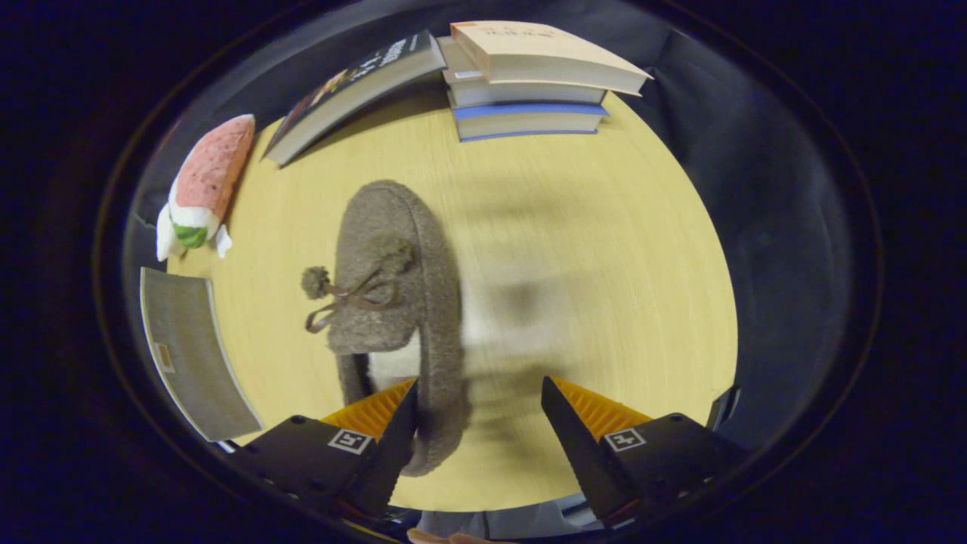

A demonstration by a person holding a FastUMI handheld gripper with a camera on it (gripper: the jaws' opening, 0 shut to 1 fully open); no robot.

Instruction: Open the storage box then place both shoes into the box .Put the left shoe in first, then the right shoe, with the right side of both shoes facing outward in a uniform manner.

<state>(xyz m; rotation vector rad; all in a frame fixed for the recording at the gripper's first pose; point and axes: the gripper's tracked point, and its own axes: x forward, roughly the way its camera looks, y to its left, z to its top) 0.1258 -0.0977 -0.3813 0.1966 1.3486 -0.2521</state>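
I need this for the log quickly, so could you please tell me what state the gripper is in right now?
Gripper: open and holding nothing; its left finger overlaps the heel of the brown slipper, the right finger stands apart over the wooden table.

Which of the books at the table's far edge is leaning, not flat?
The dark-covered book, propped aslant against the flat stack of three books. The open gripper is near the brown slipper.

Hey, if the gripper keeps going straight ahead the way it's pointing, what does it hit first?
Probably bare table: the gripper has open jaws, and the brown slipper sits at the left finger, off centre. Far beyond stands the book stack. Depth is unclear.
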